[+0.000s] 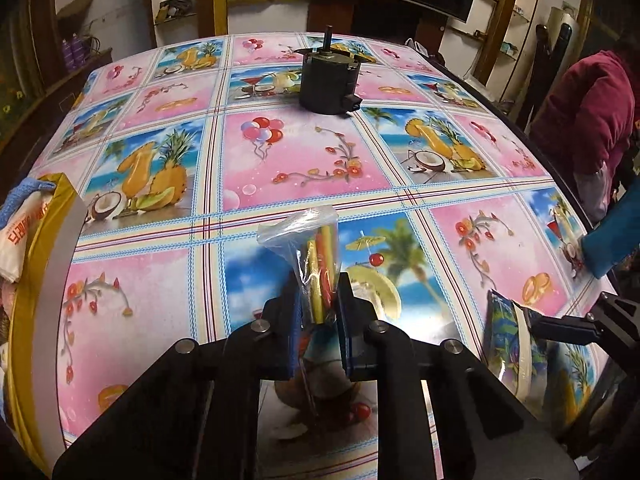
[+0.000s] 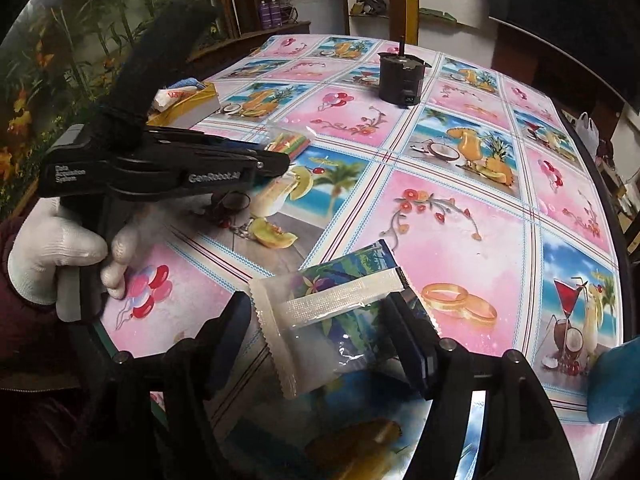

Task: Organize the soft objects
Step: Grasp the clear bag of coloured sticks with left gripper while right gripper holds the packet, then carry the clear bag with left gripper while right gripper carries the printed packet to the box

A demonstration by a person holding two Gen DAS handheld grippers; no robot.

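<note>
Left gripper point(image 1: 318, 312) clamped on clear bag of coloured sticks point(image 1: 316, 256); right gripper point(image 2: 320, 320) clamped on tropical-print packet point(image 2: 332, 312), above patterned tablecloth point(image 1: 304, 168)

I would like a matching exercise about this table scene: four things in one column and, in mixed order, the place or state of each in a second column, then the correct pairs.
Things:
1. clear bag of coloured sticks
2. flat printed packet
3. black motor
4. gold box

Places or states:
A. stands at the far side of the table, held by nothing
B. clamped in the left gripper
C. between the fingers of the right gripper
D. at the table's left edge, holding soft items

Pairs: 1-B, 2-C, 3-A, 4-D
</note>
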